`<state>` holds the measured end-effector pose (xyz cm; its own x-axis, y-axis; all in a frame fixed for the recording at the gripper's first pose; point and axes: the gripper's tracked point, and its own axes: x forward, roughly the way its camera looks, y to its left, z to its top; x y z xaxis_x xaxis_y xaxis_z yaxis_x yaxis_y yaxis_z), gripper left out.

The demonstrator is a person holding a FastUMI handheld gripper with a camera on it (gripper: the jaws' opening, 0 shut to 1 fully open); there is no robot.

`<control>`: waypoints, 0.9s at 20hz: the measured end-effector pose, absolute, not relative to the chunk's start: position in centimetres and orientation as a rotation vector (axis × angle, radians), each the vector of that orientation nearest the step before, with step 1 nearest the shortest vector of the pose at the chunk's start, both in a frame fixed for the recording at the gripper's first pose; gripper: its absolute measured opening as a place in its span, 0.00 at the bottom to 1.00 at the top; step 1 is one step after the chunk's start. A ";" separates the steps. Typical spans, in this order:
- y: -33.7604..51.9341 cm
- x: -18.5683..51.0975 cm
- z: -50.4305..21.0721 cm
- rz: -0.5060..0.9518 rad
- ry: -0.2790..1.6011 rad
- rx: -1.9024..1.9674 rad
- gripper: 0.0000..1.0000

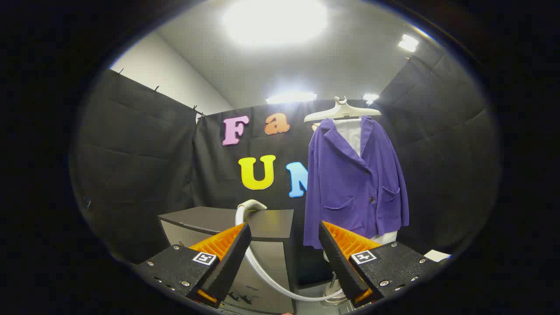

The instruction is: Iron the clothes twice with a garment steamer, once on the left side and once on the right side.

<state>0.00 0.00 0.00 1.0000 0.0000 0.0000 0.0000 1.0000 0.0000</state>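
1. Black cloth walls close in the booth under bright ceiling lights.
2. The gripper [284,245] has its fingers spread wide apart, grasping nothing.
3. Just beyond them, the steamer head [252,204] (pale, rounded) lies on a dark desk [271,223], its ribbed hose [267,273] curving down between the fingers.
4. Farther right, a purple jacket [354,183] of soft cloth hangs upright on a pale hanger [342,111].

Ceiling lights [274,22] blow out to white glare overhead (the biggest has no detail). Fisheye bends the edges; the centre stays sharp.
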 end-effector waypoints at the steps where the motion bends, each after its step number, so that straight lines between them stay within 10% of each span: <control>1: -0.2 0.0 0.1 0.001 0.000 0.002 0.95; 18: 0.6 0.9 1.1 0.024 -0.018 0.016 0.95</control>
<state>0.90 0.59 1.09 0.9996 0.0234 0.0186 -0.0237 0.9996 0.0157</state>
